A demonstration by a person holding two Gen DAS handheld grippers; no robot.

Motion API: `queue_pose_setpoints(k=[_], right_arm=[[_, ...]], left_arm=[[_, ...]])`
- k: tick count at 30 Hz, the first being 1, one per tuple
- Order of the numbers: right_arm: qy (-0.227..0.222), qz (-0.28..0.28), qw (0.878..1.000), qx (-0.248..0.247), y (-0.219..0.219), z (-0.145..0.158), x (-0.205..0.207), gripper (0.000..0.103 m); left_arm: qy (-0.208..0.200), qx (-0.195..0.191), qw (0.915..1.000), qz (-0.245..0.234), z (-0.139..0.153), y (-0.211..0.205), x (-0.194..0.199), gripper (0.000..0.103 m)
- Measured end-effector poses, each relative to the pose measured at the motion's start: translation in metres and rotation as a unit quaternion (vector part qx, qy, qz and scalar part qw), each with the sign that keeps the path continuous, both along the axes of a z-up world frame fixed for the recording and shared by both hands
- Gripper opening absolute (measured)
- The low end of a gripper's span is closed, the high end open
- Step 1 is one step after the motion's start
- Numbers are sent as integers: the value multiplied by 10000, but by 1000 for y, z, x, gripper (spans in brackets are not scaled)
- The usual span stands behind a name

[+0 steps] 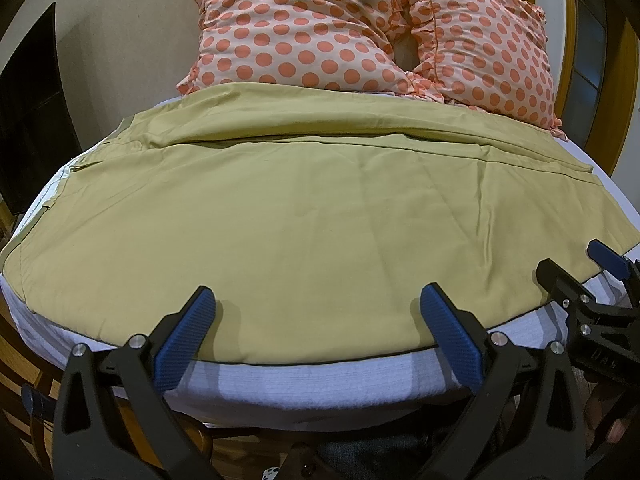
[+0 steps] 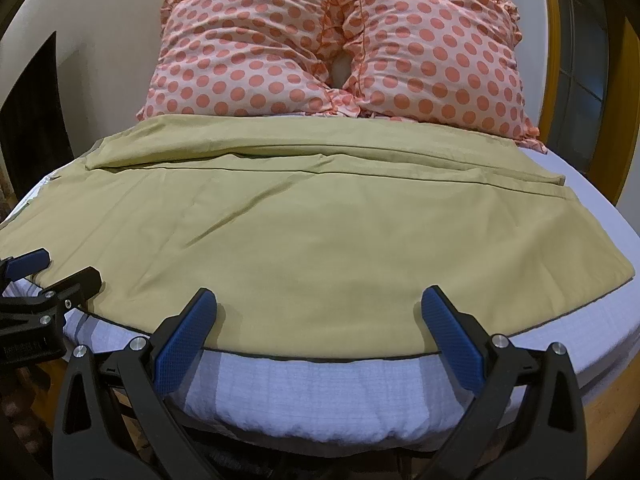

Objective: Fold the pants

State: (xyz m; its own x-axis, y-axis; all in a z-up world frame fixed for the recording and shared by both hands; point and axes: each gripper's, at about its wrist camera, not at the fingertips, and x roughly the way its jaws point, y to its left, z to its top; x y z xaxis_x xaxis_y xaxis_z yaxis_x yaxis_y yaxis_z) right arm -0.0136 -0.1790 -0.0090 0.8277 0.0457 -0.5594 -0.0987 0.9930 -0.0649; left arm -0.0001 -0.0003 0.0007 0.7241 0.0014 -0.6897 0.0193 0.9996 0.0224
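Note:
Olive-tan pants [image 1: 312,216] lie spread flat across the bed, one leg laid over the other, with the waist end at the left. They also show in the right wrist view [image 2: 304,232]. My left gripper [image 1: 316,300] is open and empty, hovering over the pants' near edge. My right gripper [image 2: 318,300] is open and empty over the same near edge, further right. The right gripper also shows at the right edge of the left wrist view [image 1: 580,264]. The left gripper shows at the left edge of the right wrist view [image 2: 60,268].
A white bedsheet [image 2: 320,396] covers the mattress under the pants. Two pink pillows with orange dots [image 2: 340,48] lean at the head of the bed. A wooden door frame [image 2: 560,60] stands at the right. A wall is behind.

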Motion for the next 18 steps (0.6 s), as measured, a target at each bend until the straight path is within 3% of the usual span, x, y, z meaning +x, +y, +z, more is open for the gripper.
queue_pose_setpoints(k=[2,5,9,14,15,16,18], right_arm=[[1,160,9999,0,-4,0,2,102],[382,229,9989,-133,-15,16,23,102],[-56,-557,9976,-420,-52,65,66,102],[235,-1693,9852,-152,-108,106,183,102],[331,-1935,9805,-66,-119,107,204,98],[517,-2279,9722,156,-136,107,238,86],[946,-2892,9499,717,-173,99,295,71]], left_arm=[[16,6,10000,-24,0,0,1,101],[44,-5,9999,-108,2,3,-1,101],[93,72,9999,-65,9,11,7,101],[-306,327,9988,213,32,20,18,101],[-354,309,9986,257,36,23,21,101],[-382,294,9984,294,39,25,24,101],[-408,277,9982,344,42,29,29,101]])
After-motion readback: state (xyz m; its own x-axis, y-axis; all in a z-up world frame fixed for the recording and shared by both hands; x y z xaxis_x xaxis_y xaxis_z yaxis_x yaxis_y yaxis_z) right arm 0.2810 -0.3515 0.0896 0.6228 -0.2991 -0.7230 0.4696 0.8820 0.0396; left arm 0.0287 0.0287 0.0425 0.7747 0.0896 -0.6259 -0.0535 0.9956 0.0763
